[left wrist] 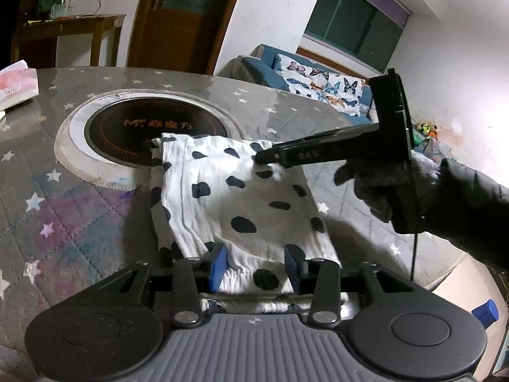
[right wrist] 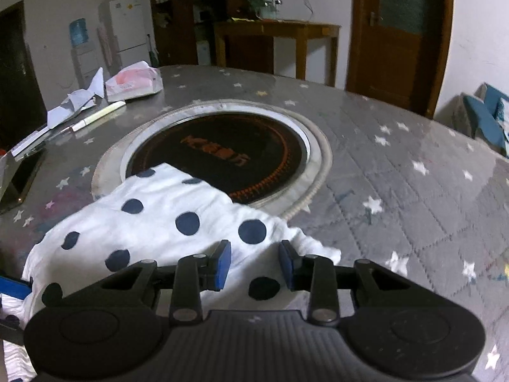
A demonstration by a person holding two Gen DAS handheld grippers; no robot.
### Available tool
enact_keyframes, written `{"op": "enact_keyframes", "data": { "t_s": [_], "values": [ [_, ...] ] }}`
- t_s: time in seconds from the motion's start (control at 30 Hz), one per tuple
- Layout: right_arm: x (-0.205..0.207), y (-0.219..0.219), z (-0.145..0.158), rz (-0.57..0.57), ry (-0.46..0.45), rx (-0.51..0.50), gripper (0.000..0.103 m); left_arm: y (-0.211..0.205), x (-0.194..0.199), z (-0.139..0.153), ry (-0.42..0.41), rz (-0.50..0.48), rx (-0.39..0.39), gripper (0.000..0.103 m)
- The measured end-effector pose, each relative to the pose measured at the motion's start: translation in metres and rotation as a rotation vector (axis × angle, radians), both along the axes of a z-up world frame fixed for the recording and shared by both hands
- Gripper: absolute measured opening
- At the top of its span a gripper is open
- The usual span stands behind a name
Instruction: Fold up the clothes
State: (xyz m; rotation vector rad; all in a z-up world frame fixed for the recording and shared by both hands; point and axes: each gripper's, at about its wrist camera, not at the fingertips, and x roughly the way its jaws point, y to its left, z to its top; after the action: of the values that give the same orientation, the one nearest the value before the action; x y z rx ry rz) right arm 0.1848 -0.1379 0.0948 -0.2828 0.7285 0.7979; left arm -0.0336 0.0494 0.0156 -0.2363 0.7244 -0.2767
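A white garment with dark blue dots (left wrist: 235, 197) lies folded into a narrow rectangle on the grey star-patterned table (left wrist: 63, 210); its far end overlaps the round black cooktop (left wrist: 152, 127). My left gripper (left wrist: 256, 265) is open, its blue pads either side of the garment's near edge. My right gripper (right wrist: 254, 264) is open over the garment (right wrist: 152, 222) near its right edge. In the left wrist view the right gripper (left wrist: 264, 157) reaches in from the right, its tip over the garment's far right corner.
The cooktop (right wrist: 222, 156) sits in a pale ring at the table's middle. A tissue pack (right wrist: 133, 84), papers (right wrist: 73, 105), a pen (right wrist: 98, 116) and a phone (right wrist: 19, 178) lie at the far left. A blue-capped bottle (left wrist: 485, 312) stands off the table's right edge.
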Motion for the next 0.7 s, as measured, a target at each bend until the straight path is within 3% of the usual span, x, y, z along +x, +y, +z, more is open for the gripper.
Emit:
{"op": "enact_keyframes", "data": {
  "t_s": [0.27, 0.5, 0.7],
  "values": [
    [0.028, 0.003, -0.002, -0.018, 0.029, 0.002, 0.036, -0.008, -0.028, 0.015, -0.019, -0.07, -0.01, 0.046],
    [0.034, -0.006, -0.005, -0.028, 0.06, 0.016, 0.033, -0.006, -0.037, -0.001, 0.07, -0.104, -0.02, 0.046],
    [0.042, -0.013, -0.008, -0.052, 0.09, 0.036, 0.038, -0.003, -0.033, -0.013, 0.106, -0.069, -0.038, 0.046]
  ]
}}
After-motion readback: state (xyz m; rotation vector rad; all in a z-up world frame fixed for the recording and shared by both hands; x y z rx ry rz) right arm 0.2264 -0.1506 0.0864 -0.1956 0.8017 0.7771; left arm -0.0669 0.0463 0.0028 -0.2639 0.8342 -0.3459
